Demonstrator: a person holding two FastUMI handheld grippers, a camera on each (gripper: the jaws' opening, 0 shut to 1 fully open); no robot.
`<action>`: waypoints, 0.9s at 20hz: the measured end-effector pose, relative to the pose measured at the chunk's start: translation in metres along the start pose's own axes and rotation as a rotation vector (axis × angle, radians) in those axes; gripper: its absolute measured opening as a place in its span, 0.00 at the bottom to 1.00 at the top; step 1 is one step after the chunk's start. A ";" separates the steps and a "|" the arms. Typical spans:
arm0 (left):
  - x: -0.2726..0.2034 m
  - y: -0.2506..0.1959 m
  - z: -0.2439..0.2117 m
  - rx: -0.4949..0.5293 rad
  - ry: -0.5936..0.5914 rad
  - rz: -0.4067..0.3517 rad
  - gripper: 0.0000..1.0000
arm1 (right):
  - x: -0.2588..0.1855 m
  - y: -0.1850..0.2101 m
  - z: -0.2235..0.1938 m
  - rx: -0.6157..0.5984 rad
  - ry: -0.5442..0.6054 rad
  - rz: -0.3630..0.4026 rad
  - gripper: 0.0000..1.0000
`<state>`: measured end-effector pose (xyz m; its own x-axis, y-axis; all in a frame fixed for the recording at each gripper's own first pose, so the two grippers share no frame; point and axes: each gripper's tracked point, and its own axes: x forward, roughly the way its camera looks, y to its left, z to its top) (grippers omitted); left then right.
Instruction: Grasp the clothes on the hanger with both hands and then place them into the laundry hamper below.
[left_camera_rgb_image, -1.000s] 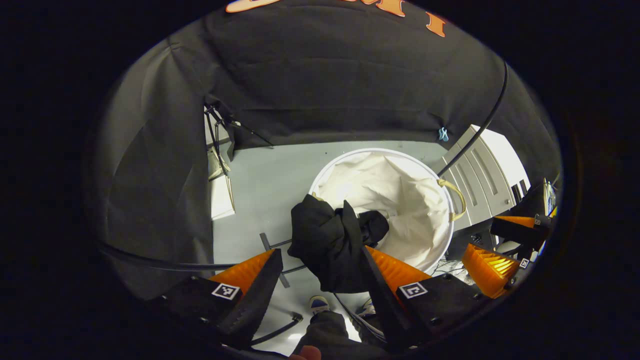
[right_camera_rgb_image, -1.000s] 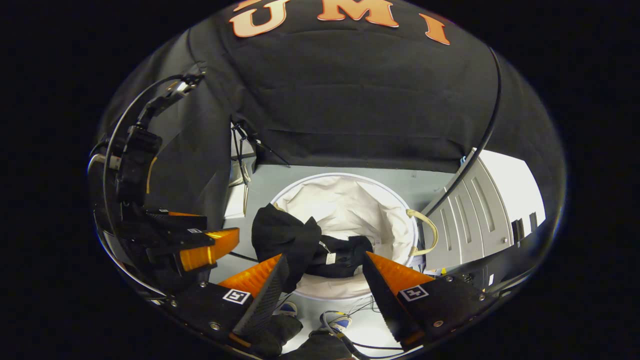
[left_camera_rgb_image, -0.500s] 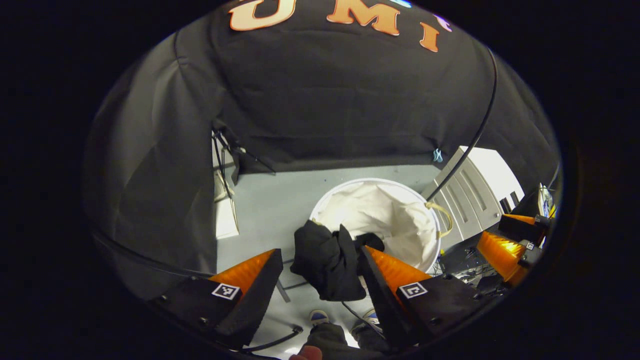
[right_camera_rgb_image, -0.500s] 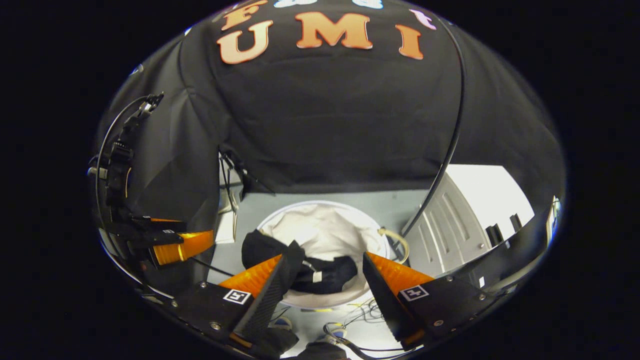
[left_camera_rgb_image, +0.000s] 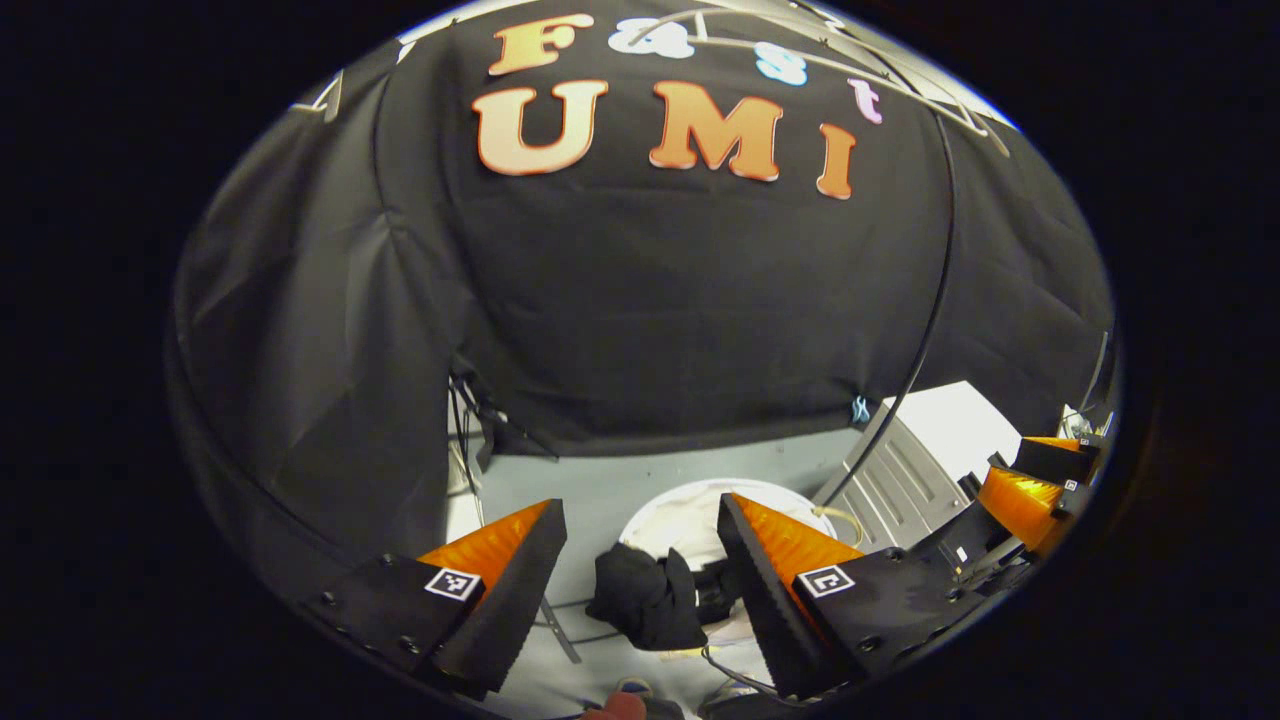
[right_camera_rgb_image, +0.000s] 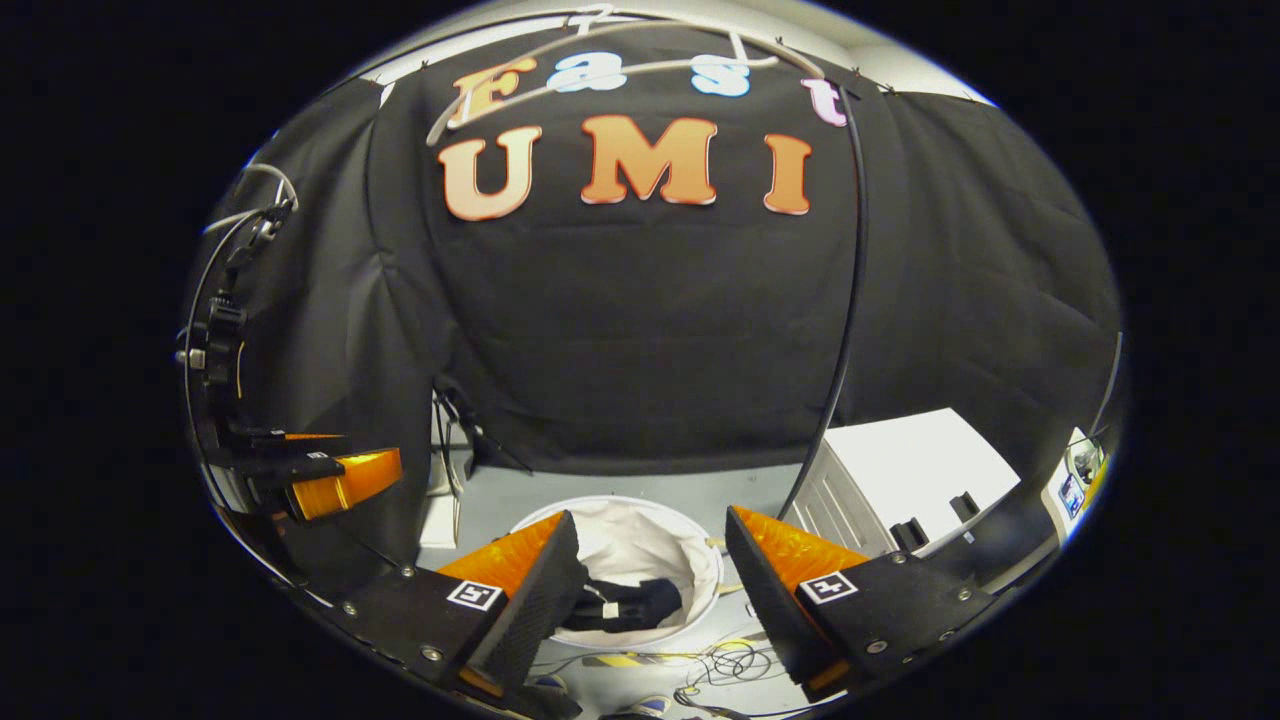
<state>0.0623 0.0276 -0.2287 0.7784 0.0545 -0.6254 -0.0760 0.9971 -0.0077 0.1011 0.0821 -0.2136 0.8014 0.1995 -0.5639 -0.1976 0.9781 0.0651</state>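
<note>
- Left gripper (left_camera_rgb_image: 640, 560), lower centre of the left gripper view: jaws spread wide and empty, held high above the floor, with nothing between them but the scene far below.
- Right gripper (right_camera_rgb_image: 655, 570), lower centre of the right gripper view: jaws likewise spread and holding nothing.
- Dark clothes (left_camera_rgb_image: 650, 600) lie in a bundle draped over the near rim of the white laundry hamper (left_camera_rgb_image: 690, 515), seen between and well below the left jaws; part sits inside the liner, part hangs outside the rim.
- In the right gripper view the clothes (right_camera_rgb_image: 630, 605) show low in frame, between the jaws but well apart from them, resting against the pale lining of the hamper (right_camera_rgb_image: 640, 545).
- Risk, as judged from here: the overhanging part could drag the bundle back over the rim and onto the grey floor (left_camera_rgb_image: 590, 490), since neither gripper holds it.
- A second risk: loose cables (right_camera_rgb_image: 730, 660) lie on the floor just beside the hamper, where a slipping garment could land among them.
- The hamper is soft-walled by the look of it, so a pull on the draped cloth might tip or fold its rim.
</note>
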 end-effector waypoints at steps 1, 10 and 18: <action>-0.010 -0.001 0.015 -0.006 -0.037 0.001 0.99 | -0.011 -0.001 0.017 0.006 -0.027 -0.004 0.92; -0.086 -0.006 0.157 -0.057 -0.367 -0.005 0.98 | -0.108 -0.026 0.182 0.042 -0.352 -0.030 0.92; -0.143 -0.023 0.218 -0.037 -0.535 -0.098 0.98 | -0.199 -0.038 0.228 0.086 -0.519 -0.055 0.92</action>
<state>0.0891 0.0089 0.0312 0.9906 -0.0092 -0.1363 -0.0017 0.9968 -0.0796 0.0780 0.0188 0.0839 0.9877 0.1296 -0.0877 -0.1180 0.9850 0.1262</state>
